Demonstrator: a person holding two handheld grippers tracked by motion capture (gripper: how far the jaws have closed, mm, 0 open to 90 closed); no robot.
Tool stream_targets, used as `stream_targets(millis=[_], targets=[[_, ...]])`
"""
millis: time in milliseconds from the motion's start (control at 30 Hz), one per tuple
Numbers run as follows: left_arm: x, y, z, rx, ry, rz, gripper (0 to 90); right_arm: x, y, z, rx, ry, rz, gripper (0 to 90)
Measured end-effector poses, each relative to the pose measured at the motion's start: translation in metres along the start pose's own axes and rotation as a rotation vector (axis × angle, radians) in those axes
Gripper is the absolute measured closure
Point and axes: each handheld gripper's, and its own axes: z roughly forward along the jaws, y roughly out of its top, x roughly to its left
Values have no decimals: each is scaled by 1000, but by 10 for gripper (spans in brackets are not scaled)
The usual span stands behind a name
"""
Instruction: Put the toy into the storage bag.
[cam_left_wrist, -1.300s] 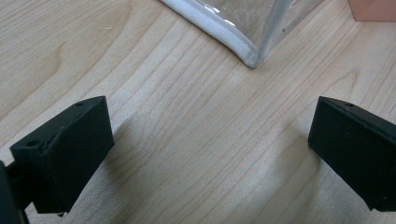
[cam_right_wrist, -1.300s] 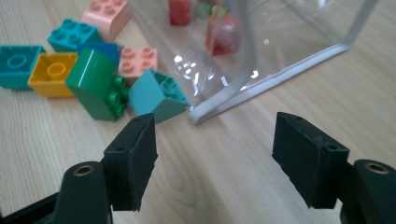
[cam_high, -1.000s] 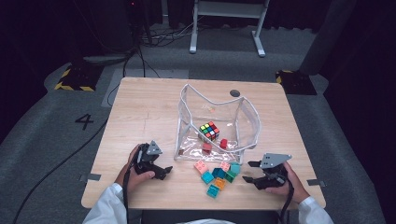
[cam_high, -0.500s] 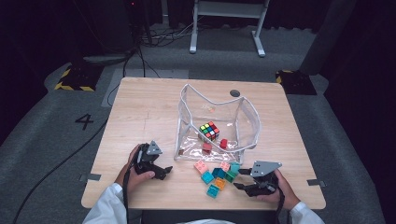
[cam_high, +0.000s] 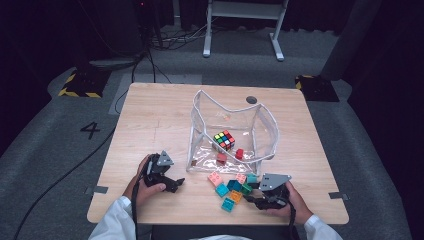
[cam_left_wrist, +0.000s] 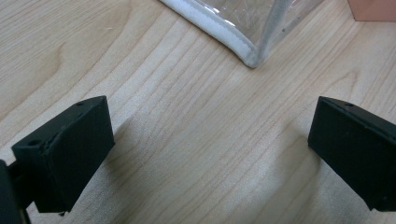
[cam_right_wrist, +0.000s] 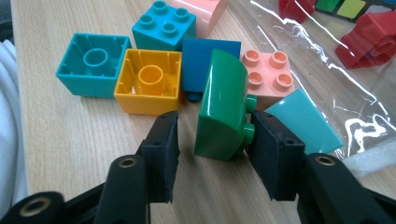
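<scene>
My right gripper (cam_right_wrist: 212, 140) sits low over the table (cam_high: 150, 120) at its near edge, with the green brick (cam_right_wrist: 222, 107) between its jaws. The jaws have just been closing on it: the right pad looks to touch the brick's studs, while a narrow gap shows between the left pad and the brick's smooth face, so I am not yet clamping it. The green brick lies tipped on its side, studs toward the right pad, at the near end of a loose cluster. Just behind it lie a yellow brick (cam_right_wrist: 149, 81) and a teal brick (cam_right_wrist: 93, 63), both hollow side up and touching each other, then a blue brick (cam_right_wrist: 208, 60), a pink brick (cam_right_wrist: 268, 74) with studs up, and a teal wedge (cam_right_wrist: 303, 121) beside my right jaw. Beyond the cluster stands the clear bag (cam_high: 232, 125), open at the top, holding a puzzle cube (cam_high: 224, 140) and two red bricks (cam_high: 239, 153). My left gripper (cam_high: 170, 182) rests on the table well left of the bricks, its jaws spread wide with bare wood between them, and a corner of the bag just ahead of it.
</scene>
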Motion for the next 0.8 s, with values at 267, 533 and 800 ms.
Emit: stream_targets(millis=[267,533,800], targets=[[0,0,0,1,-1,-2,3,-3,0,1,-6,-4,-13,657],[0,0,0,1,-1,-1,3,-4,-4,-5,-3,14,-28,666],[0,0,0,2,-2,-1,4,-10,-14,-17,-15,16,-14,667]])
